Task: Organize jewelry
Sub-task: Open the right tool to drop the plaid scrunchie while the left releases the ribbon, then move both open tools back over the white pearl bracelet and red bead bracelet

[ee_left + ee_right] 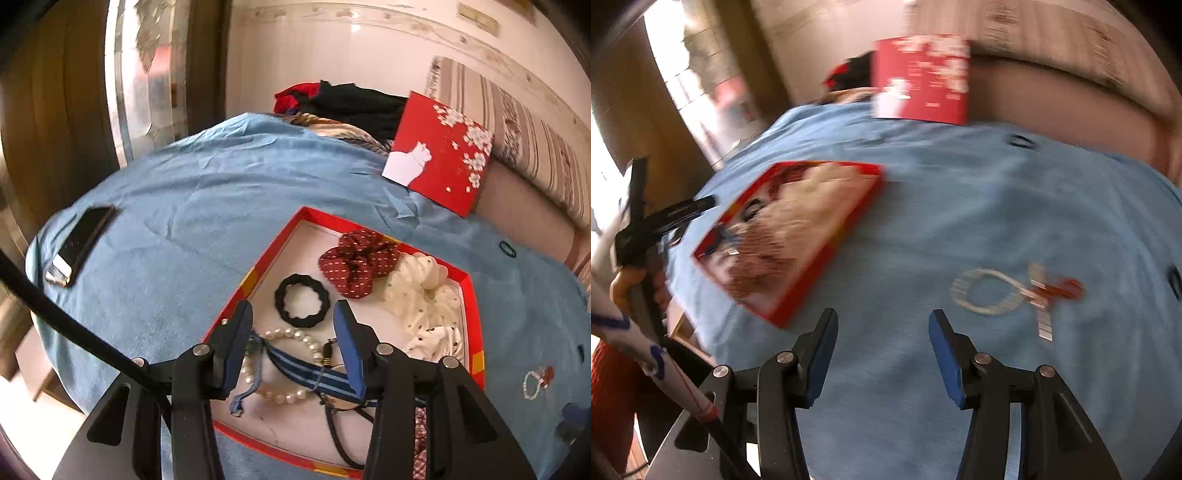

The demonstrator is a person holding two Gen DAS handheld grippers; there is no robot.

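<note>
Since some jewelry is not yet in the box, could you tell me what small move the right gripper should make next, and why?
Probably ease the right gripper forward and to its right, over the bead bracelet. Its jaws stand open and empty above the blue cloth, and that bracelet lies outside the red box, just ahead. The picture is blurred, so the approach should be slow.

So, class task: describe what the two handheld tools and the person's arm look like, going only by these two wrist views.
Both the left tool and right tool have black angular arms with silver pivot bolts and blue padded fingers. A black cable trails beside the left one. In the right view, a white sleeve with blue markings shows.
</note>
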